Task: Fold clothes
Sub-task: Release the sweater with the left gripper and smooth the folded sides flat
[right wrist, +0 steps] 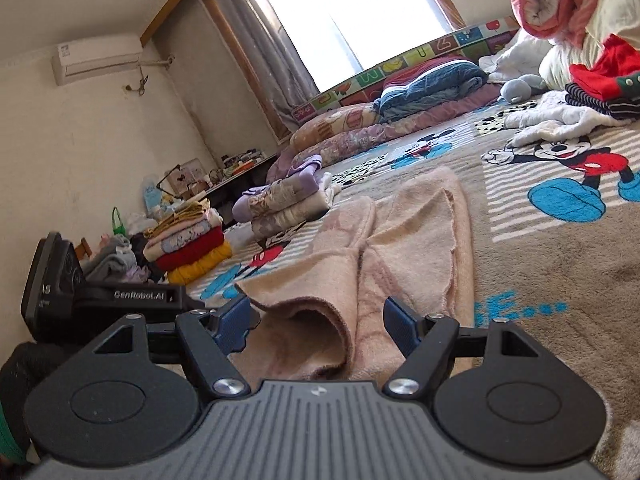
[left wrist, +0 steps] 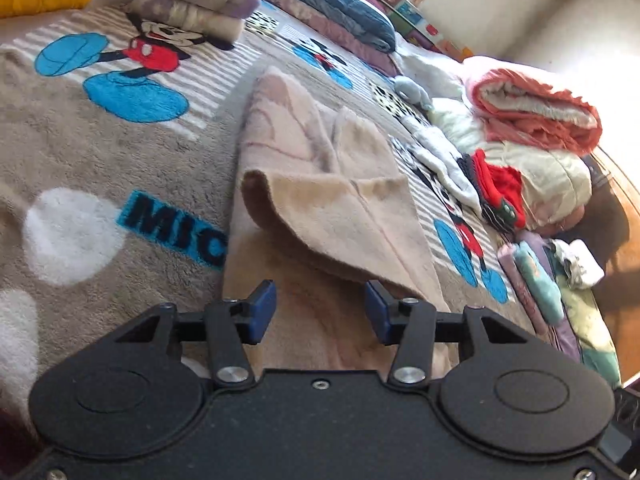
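Beige fleece garment (left wrist: 320, 216), partly folded, lies lengthwise on the cartoon-print blanket (left wrist: 100, 152), with one flap turned back over its near end. The left gripper (left wrist: 320, 312) hovers over that near end, its blue pads (left wrist: 262, 308) spread apart and pinching nothing. The right gripper (right wrist: 316, 328), seen in the right wrist view, stands spread just before the rolled near edge of the garment, also gripping nothing. Folded clothes (right wrist: 188, 248) are stacked at the blanket's far left; loose laundry (left wrist: 532, 128) is heaped at right.
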`<state>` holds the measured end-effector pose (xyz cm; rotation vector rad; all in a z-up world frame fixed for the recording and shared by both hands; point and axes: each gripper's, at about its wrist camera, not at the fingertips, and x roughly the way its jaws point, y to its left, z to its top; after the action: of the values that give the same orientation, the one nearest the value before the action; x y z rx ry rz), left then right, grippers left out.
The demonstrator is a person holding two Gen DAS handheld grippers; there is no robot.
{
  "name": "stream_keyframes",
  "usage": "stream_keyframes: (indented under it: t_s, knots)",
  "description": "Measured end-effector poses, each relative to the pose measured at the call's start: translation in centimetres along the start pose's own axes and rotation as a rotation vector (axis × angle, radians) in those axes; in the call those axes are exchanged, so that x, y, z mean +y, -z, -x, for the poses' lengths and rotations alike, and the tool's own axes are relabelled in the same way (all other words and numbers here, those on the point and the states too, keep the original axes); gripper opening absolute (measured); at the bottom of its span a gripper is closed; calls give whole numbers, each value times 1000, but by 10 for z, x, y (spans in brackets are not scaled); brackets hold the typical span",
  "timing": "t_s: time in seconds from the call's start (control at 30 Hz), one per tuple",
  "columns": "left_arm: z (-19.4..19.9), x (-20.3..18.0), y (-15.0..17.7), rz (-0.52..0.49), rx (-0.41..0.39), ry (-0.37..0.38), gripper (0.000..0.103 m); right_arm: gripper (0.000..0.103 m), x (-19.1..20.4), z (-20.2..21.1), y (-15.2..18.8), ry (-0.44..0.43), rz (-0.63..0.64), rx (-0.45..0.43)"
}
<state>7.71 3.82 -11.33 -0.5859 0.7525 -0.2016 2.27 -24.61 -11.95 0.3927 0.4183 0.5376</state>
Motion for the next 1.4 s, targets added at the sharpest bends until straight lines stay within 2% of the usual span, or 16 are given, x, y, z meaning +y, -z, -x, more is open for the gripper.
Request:
stream_keyframes:
  t_s: [0.1,0.2,0.3,0.37,0.4,0.47,0.63,0.83,0.97,1.13,1.27,1.4]
  knots:
    - [-4,12,-8,66,-54,-25,47,74,13,-10,6,10,93,38]
    - [-7,19,-15,72,-91,-56,46,74,22,-19,12,18,155,63]
    - [-13,25,-24,79,-112,-54,45,74,24,-27,14,32,179,76]
    - [-15,25,-31,70,-127,-46,31,74,24,-31,15,41,188,85]
    - [-15,22,-34,48,-138,-39,28,74,24,-32,15,47,191,86]
    - [-16,12,-39,-15,-139,-34,6,74,24,-33,16,57,196,89]
    - [-25,-21,-65,-211,-132,-39,5,74,28,-38,20,78,235,101]
    - [-51,-44,-102,-416,-77,-64,5,74,42,-44,24,114,333,123]
    - [-73,-47,-121,-474,-31,-72,5,74,58,-45,30,123,429,127]
    - [-94,-50,-127,-559,-2,-89,5,73,79,-50,39,115,566,139]
    - [-110,-46,-131,-556,29,-89,5,72,92,-55,47,101,642,156]
    - [-115,-34,-131,-527,37,-93,5,71,94,-56,47,99,654,178]
